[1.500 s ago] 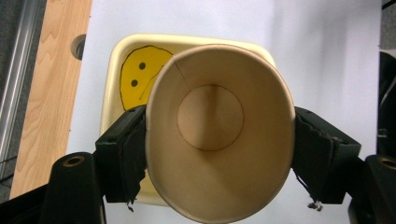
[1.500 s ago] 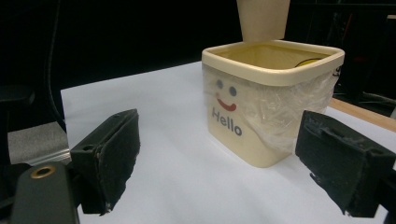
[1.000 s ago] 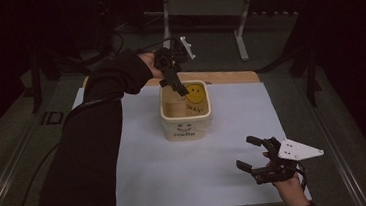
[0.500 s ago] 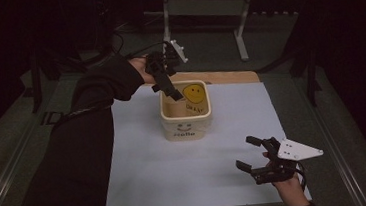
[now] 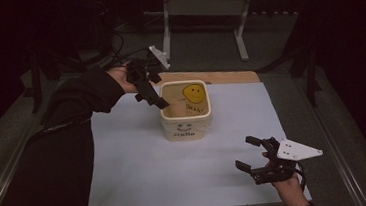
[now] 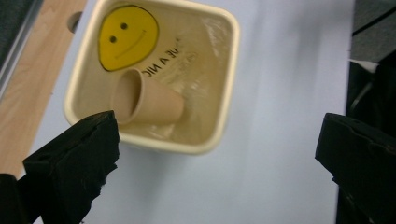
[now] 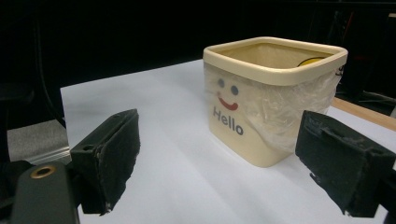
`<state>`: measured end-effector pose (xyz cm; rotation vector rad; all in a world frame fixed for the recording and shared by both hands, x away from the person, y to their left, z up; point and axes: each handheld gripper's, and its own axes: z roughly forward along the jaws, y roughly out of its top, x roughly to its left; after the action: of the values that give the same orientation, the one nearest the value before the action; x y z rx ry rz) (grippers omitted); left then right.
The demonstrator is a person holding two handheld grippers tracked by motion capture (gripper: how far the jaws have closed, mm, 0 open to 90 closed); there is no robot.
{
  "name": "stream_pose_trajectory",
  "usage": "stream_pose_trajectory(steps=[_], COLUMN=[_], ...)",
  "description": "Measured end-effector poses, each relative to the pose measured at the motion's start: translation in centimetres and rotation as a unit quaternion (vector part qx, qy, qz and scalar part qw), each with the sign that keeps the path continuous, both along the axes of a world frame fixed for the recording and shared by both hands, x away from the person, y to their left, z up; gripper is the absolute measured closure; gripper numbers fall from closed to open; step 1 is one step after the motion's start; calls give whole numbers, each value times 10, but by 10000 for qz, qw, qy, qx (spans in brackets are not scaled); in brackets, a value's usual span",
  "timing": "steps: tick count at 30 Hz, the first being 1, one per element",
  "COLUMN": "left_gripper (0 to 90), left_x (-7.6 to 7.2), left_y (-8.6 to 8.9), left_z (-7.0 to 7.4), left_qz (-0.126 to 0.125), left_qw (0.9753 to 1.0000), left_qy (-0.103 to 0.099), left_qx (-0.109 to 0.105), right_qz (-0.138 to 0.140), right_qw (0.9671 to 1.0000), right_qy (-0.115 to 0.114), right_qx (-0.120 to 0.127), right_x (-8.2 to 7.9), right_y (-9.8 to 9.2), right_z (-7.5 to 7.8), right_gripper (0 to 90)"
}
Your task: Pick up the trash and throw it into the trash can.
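Bench edges: white sheet covers most of the bench; a wood strip shows along the far edge, dark floor beyond all sides.
Open room: wide bare sheet to the left of and in front of the tub; clear sheet also between the tub and the right gripper, which are well apart.
Tub: cream square tub stands upright near the far middle of the sheet, rounded rim, thin clear film over its walls.
Cup: brown paper cup lies on its side on the tub floor, mouth toward the yellow face, close to one wall.
Left gripper: left gripper hangs above the tub's left rim, tilted down toward the inside; jaws spread wide, nothing between them. In the left gripper view one jaw sits over the tub's rim, the other out over bare sheet.
Left arm: dark sleeve reaches in from the left, forearm raised off the bench.
Right gripper: right gripper sits low at the sheet's near right corner, pointed at the tub; jaws wide apart, empty.
Right hand: hand comes in from the bottom edge, grey plate on top of the gripper.
Writing: "Hello" under a drawn smiling face on the tub's near wall; yellow smiley on the inside, beside mirrored black letters, only partly readable.
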<state>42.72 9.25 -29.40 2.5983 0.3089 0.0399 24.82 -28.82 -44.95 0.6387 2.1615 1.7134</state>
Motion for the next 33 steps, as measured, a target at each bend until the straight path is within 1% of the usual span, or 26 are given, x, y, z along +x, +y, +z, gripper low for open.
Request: stream_pose_trajectory(steps=[1,4,6,7,8,10,12,13,14,15,16,18,19,21,24,25,26,27,28,30,31,32,33], left_gripper=[4,4,4,4,4,4,4,4,4,4,4,4,4,4,4,4,4,4,4,4,5,5,5], left_x=[-7,-18,-20,-27,-31,-37,-39,-45,-45,-49,-51,-53,-58,-62,-65,-69,-72,-72,-76,-77,-84,-87,-87], left_y=[8,18,20,26,30,35,37,43,43,49,53,55,61,66,71,74,77,77,81,82,84,85,85], left_z=[1,0,0,-2,-3,-6,-7,-10,-10,-13,-15,-16,-19,-22,-25,-29,-32,-32,-36,-38,-44,-48,-48], left_qz=[43,15,26,8,11,41,45,75,75,88,134,156,126,184,240,269,309,309,356,350,348,346,346], left_qw=[10000,9998,9997,9996,9995,9994,9993,9991,9991,9986,9981,9978,9969,9964,9960,9963,9961,9961,9952,9952,9949,9950,9950], left_qy=[-18,-79,-75,-122,-102,-122,-128,-117,-117,-15,2,1,61,105,104,69,24,24,64,38,60,34,34], left_qx=[-58,-195,-212,-265,-291,-336,-334,-392,-392,-518,-606,-638,-774,-819,-860,-817,-828,-828,-907,-912,-942,-941,-941], right_qz=[6,7,8,0,-9,-16,-13,-18,-18,-20,-24,-23,-29,-33,-34,-31,-31,-25,-28,-27,-30,-29,-19], right_qw=[10000,10000,10000,10000,10000,10000,10000,10000,10000,10000,10000,10000,10000,10000,10000,10000,10000,10000,10000,10000,10000,10000,10000], right_qy=[8,10,5,-5,-10,-20,-19,-29,-29,-19,-20,-25,-34,-27,-21,-19,-19,-20,-21,-15,-16,-14,-6], right_qx=[-4,-12,-21,-40,-41,-43,-33,-31,-31,-44,-52,-58,-58,-58,-68,-79,-80,-80,-83,-73,-70,-66,-49], right_x=[0,0,0,0,0,0,0,0,0,0,0,0,0,0,0,1,1,1,0,0,1,1,1], right_y=[0,1,1,1,1,1,1,2,2,2,2,2,2,2,2,3,3,3,3,3,3,3,2], right_z=[0,0,0,0,0,0,0,0,0,0,0,0,0,-1,-1,-1,-1,-1,-1,-1,-1,-1,-1], right_gripper=[135,135,135,139,139,139,139,139,139,139,139,139,139,139,139,139,139,139,139,139,139,139,139])
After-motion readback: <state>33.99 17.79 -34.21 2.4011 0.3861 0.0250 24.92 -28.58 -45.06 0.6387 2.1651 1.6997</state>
